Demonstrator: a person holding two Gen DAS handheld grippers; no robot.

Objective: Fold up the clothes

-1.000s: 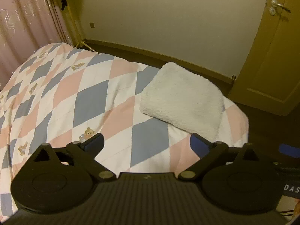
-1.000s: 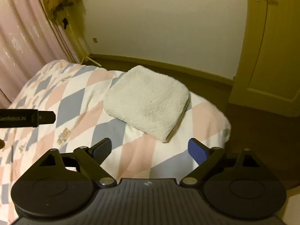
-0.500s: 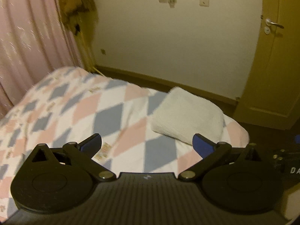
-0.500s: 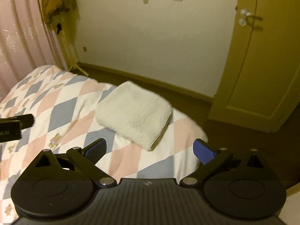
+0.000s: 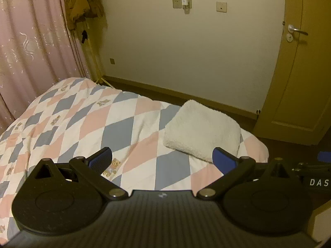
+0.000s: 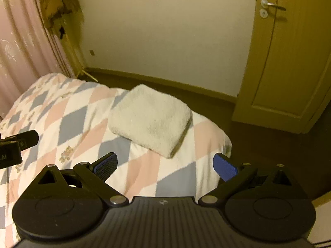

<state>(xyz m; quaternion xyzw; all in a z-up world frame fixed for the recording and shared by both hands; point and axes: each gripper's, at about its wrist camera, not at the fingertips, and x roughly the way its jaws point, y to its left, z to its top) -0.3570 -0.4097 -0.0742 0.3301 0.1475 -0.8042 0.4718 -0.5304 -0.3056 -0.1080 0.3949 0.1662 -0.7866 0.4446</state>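
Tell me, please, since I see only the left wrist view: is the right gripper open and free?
Observer: Yes. In the right wrist view the right gripper is open, and nothing sits between its fingers.
Operator: Thank you. Could you also check the cloth's right side, which I cannot make out from here?
Observer: The cloth shows stacked layers with a darker edge along that side, so it lies folded on the bed.
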